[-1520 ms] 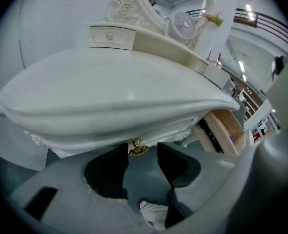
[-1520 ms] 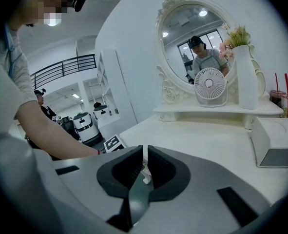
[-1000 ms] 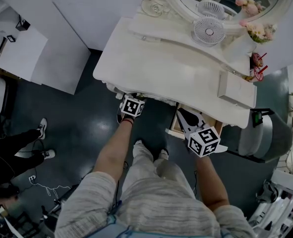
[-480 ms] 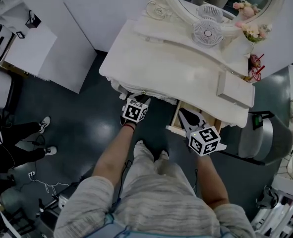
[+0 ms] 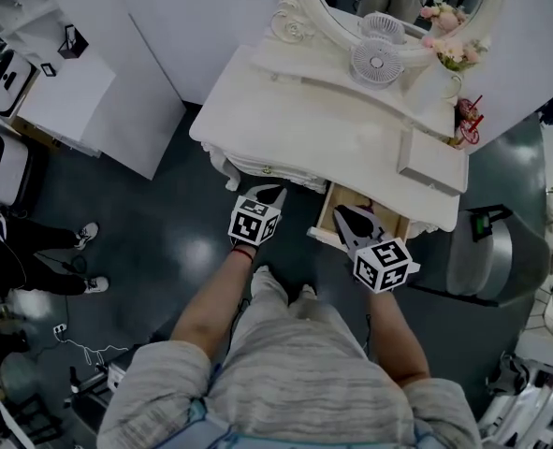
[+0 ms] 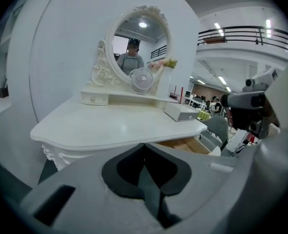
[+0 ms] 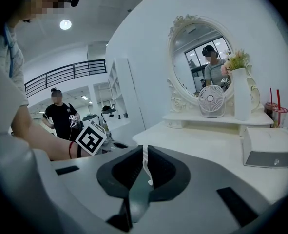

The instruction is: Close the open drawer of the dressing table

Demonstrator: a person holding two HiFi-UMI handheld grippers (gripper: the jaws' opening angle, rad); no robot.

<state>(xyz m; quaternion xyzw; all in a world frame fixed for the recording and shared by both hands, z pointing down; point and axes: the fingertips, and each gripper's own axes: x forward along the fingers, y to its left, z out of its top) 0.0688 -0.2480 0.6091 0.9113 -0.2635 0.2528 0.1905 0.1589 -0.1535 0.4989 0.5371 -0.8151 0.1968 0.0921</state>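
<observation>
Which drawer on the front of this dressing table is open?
The drawer below the white box: it sticks out and shows its wooden inside. The other front drawer, with the small knob, sits flush and shut.

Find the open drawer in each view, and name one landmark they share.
Head view: the drawer sits right of centre, under the front edge of the table.
Left gripper view: the drawer is right of centre, below the table's edge.
Right gripper view: not in it.
Shared landmark: the round fan at the table's back.
</observation>
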